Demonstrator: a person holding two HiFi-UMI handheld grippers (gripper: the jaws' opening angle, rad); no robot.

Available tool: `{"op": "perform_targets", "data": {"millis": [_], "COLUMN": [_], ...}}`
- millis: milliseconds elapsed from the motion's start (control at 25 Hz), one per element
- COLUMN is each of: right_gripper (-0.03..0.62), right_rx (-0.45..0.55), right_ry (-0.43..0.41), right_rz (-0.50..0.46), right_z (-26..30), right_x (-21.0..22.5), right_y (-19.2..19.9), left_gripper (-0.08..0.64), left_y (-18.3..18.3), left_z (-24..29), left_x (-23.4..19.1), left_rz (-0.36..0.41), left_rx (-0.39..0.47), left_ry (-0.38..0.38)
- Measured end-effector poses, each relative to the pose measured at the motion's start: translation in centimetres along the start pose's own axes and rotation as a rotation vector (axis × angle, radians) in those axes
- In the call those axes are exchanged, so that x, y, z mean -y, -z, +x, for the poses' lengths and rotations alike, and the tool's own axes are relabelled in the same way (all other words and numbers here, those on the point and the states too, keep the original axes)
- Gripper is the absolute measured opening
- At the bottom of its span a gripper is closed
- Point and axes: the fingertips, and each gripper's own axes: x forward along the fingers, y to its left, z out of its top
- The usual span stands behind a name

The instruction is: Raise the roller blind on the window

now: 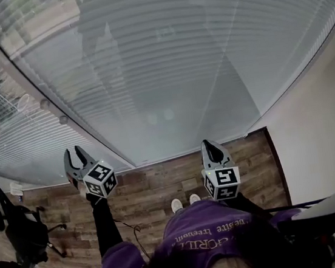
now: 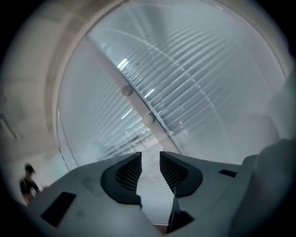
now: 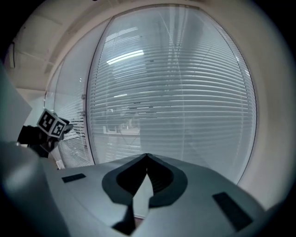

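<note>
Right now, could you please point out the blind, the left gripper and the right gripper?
blind (image 1: 164, 63), head view, middle of its slats
left gripper (image 1: 74, 152), head view, between its open fingertips
right gripper (image 1: 208, 144), head view, at its closed fingertips

a large window (image 1: 165, 69) fills the far side of the room, covered from top to bottom by pale horizontal slats (image 3: 175, 92) that let through a soft grey daylight. a slim frame post (image 1: 78, 133) parts it from a second window (image 1: 9, 142) to the left, slatted the same way. long streaks of ceiling light (image 3: 122, 57) reflect in the glass. a plain white wall (image 1: 320, 134) meets the large window at the right. the floor (image 1: 151, 194) is brown wood-look plank, with a thin dark cable (image 1: 131, 230) lying on it. a black office chair (image 1: 18, 233) stands at the left, near the second window
</note>
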Motion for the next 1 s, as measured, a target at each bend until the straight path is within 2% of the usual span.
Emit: {"op": "perform_targets", "data": {"millis": [80,160,240,320,360,440,560,640,760,1000], "right_gripper": [-0.003,-0.003,-0.003,-0.003,-0.003,-0.003,-0.003,-0.003,-0.003,-0.003], "right_rx": [0.017,0.037,0.048,0.056,0.063,0.085,0.098,0.095,0.091,0.084], "right_ry": [0.004,-0.002,-0.008,-0.014,-0.017,-0.026,-0.026,-0.024,-0.025,-0.006], "right_rz": [0.013,0.026,0.027,0.030,0.033,0.031,0.014,0.012,0.008,0.010], "right_z": [-0.3,-0.4,-0.4,-0.5,-0.6,-0.6,-0.7,-0.9,-1.0,-1.3], "right_x": [0.1,0.0,-0.2,-0.4,-0.4,-0.6,-0.6,-0.6,-0.4,0.3], "right_y": [-0.6,-1.1,-1.4,-1.7,-1.7,-1.8,-2.2,-2.4,-2.3,-1.9], "left_gripper": [0.121,0.121,0.121,0.120,0.120,0.099,0.000,0.000,0.000,0.000], "left_y": [1.5,2.3,2.5,2.0,1.4,0.0,-2.6,-4.1,-5.1,-4.6], "left_z": [-3.2,-6.7,-10.0,-12.9,-14.1,-16.1,-17.8,-18.3,-18.7,-19.2], "left_x": [3.2,6.9,10.3,13.1,14.3,16.2,17.5,17.7,17.9,18.5], "left_rz": [-0.273,-0.474,-0.636,-0.738,-0.757,-0.739,-0.694,-0.693,-0.696,-0.667], "left_rx": [-0.041,-0.075,-0.097,-0.107,-0.099,-0.058,0.008,0.037,0.048,0.020], "left_ry": [0.129,0.264,0.381,0.478,0.525,0.604,0.677,0.712,0.733,0.727]}}
